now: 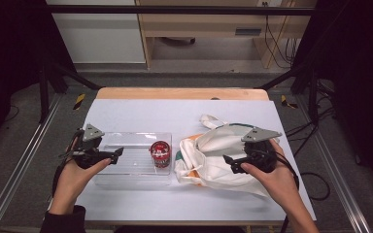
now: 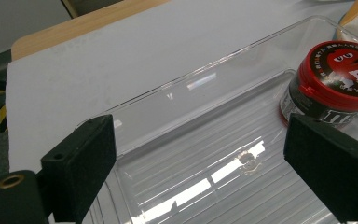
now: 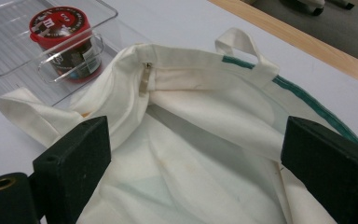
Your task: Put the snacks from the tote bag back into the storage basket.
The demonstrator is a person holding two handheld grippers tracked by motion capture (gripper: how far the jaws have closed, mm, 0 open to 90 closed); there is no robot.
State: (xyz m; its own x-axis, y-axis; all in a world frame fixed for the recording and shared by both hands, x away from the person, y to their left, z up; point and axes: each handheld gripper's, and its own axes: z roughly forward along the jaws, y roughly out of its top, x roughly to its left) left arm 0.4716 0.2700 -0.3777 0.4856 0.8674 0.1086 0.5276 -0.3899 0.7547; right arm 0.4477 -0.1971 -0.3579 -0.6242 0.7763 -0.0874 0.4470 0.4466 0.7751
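Note:
A clear plastic tray point(image 1: 126, 141) lies at the table's centre left, and a red-lidded candy jar point(image 1: 160, 153) stands upright in its right end. My left gripper point(image 1: 116, 155) hovers open over the tray's left part, empty; in the left gripper view the jar point(image 2: 335, 86) sits just beyond the right jaw and the tray point(image 2: 205, 154) lies below. A cream cloth bag point(image 1: 213, 155) with green trim lies right of the tray. My right gripper point(image 1: 230, 162) is open above the bag point(image 3: 205, 154), holding nothing. The jar point(image 3: 65, 39) stands beyond the bag.
A white mat point(image 1: 175, 116) covers the wooden table point(image 1: 179, 93). The bag's handles point(image 3: 242, 44) lie loose toward the far side. Metal frame rails point(image 1: 19, 165) flank the table, and cables point(image 1: 315, 179) lie on the floor at right.

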